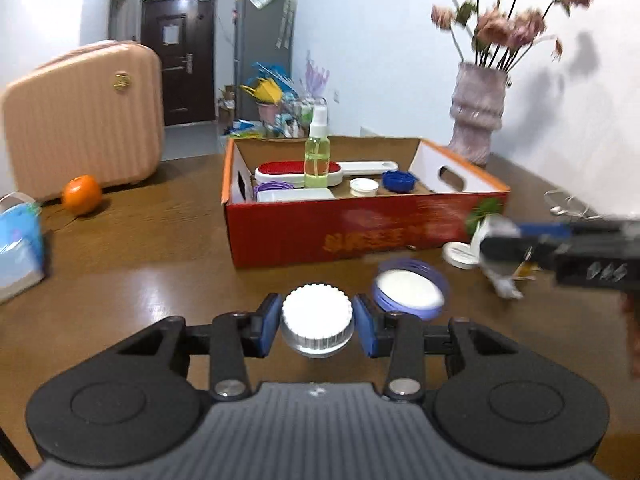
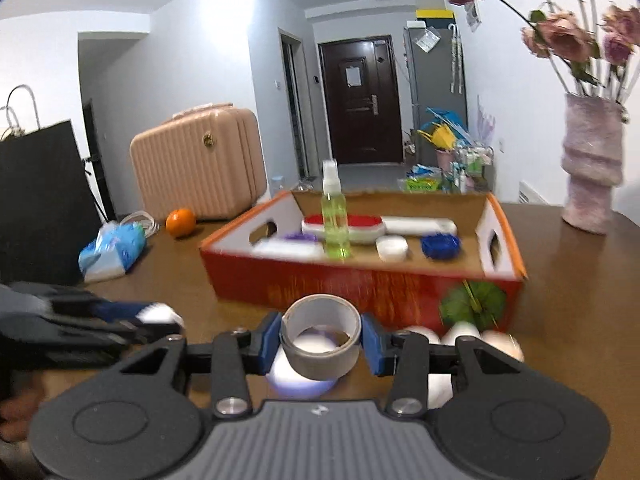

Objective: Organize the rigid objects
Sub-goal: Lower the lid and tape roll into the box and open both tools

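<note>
Both grippers loaded in front of the red box (image 1: 340, 236).
Left gripper (image 1: 317, 322) clenches a white-capped jar (image 1: 317, 320) at lower centre; right gripper (image 2: 320, 338) clamps a grey tape roll (image 2: 321, 336).

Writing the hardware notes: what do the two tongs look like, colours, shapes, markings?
Both match. The left tongs have black plastic linkage arms with silver pivot bolts, blue rubbery finger pads, two round black disc housings and a grey ribbed centre plate bearing a small logo. The right tongs show the same black arms, blue pads, silver bolts and ribbed grey plate. No cables or sleeves visible.
</note>
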### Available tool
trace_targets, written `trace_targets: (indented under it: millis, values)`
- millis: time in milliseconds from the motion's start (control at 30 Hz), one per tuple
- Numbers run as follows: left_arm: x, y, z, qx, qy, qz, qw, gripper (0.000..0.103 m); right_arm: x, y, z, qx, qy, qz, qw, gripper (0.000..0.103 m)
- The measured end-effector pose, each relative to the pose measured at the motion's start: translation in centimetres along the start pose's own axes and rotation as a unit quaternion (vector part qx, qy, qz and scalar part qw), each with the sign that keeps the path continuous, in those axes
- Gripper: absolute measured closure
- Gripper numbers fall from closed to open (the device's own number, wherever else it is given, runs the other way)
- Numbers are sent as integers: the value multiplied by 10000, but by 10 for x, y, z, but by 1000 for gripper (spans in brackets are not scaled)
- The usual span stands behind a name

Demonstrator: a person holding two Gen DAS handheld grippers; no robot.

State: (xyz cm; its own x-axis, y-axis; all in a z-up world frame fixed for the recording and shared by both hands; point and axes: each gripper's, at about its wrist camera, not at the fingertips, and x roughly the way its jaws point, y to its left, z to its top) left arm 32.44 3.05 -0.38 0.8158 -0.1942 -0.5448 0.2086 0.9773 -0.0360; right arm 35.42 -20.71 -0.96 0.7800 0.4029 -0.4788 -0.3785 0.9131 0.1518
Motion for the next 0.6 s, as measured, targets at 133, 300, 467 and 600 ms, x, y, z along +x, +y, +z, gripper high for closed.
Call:
trace_targets:
  millis: [133,300,467,600]
  values:
    - [-53,-21,-21,-448,-176,-130,9988,63,-43,9,-32,17,127,-111,9999,61]
    - [-95,-49,-30,-491,-268,-361,9978,63,-94,20,-62,-114,173,-191,9996,61]
    - [-116,-70,-17,-259,-538,-474,9971,63,-138,16,-58,-27,-213,-260,9994,61]
    - [-99,-79,9,24,-640,-483,9968,63,-142,4,-38,-138,-399,-318,9986,61]
